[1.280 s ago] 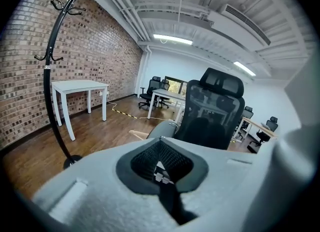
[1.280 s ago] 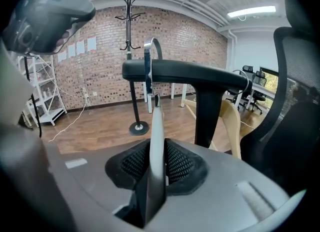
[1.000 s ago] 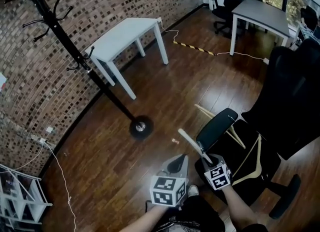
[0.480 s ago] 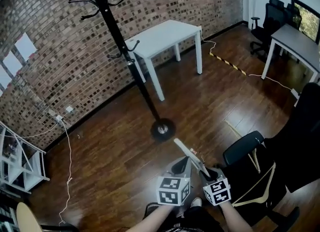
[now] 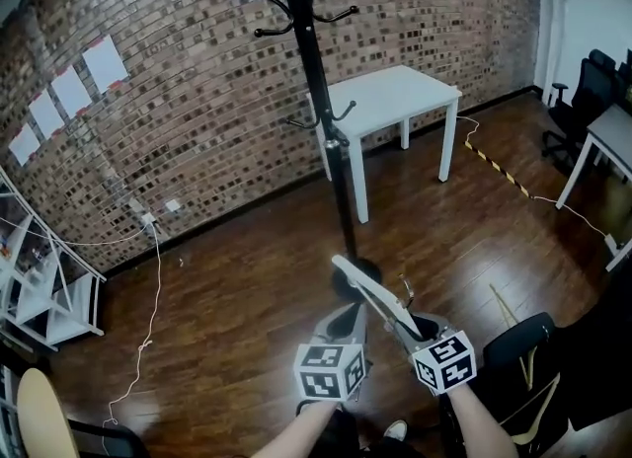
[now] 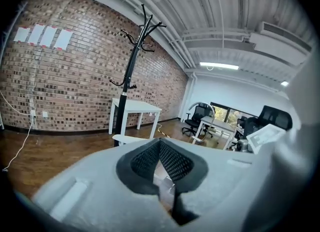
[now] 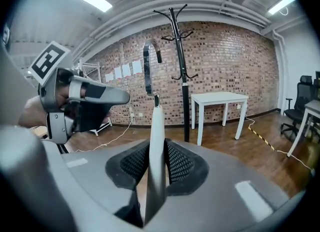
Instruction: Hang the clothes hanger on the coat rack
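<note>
The black coat rack (image 5: 318,101) stands before the brick wall, its round base (image 5: 355,276) on the wood floor just beyond my grippers. My right gripper (image 5: 417,329) is shut on a white clothes hanger (image 5: 370,293), which juts up and to the left toward the rack's base. In the right gripper view the hanger (image 7: 154,141) stands upright between the pads, its metal hook (image 7: 148,68) above, with the coat rack (image 7: 183,76) right behind it. My left gripper (image 5: 344,318) is beside the right one, shut with nothing in it (image 6: 160,143); the coat rack (image 6: 131,78) is ahead of it.
A white table (image 5: 395,101) stands against the wall right of the rack. A black office chair (image 5: 518,343) with a wooden hanger (image 5: 535,402) on it is at the lower right. A white shelf unit (image 5: 44,288) and a floor cable (image 5: 150,298) lie left.
The head view has swung left, bringing the coat rack to the middle. Both grippers have risen and moved away from the chair toward the rack, the right still holding the hanger.
</note>
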The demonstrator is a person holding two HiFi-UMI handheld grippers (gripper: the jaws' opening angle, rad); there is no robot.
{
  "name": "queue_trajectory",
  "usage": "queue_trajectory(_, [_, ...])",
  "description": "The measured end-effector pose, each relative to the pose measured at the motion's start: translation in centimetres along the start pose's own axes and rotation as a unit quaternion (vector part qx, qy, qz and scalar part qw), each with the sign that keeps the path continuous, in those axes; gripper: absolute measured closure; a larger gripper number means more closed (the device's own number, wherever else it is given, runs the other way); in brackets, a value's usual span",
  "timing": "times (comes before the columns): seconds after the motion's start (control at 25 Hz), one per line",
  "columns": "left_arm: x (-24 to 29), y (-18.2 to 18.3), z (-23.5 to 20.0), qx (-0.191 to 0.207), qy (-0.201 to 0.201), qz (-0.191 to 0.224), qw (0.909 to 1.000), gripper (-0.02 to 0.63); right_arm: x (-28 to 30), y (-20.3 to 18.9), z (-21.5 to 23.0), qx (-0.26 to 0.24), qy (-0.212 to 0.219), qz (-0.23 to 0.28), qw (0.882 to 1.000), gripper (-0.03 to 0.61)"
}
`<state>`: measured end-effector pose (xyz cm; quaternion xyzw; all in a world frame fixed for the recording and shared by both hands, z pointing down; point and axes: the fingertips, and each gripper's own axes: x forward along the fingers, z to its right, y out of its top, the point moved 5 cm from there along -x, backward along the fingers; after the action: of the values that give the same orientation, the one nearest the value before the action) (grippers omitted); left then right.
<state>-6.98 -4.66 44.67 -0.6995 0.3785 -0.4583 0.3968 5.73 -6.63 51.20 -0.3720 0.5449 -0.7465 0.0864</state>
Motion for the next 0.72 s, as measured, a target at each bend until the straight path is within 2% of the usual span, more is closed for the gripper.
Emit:
queue_trajectory(0.28, [2.6, 6.2, -6.0, 0.008, -0.033, 0.028, 0.999, 0.612, 6.7, 8.3, -0.6, -0.025, 0.026, 0.004, 0.999, 0.497])
queue_trajectory(0.6, [4.9, 11.2, -11.9, 0.028, -0.077, 0.039, 0.9959, 0.612, 13.9, 13.7, -0.2, -0.005, -0.008, -0.004, 1.0, 0.497])
queue_trajectory(0.72, [5.1, 12.5, -13.9, 0.032, -0.087, 0.041, 0.9949, 0.612, 16.3, 15.0, -0.8, 0.003, 0.001, -0.005, 1.0, 0.497])
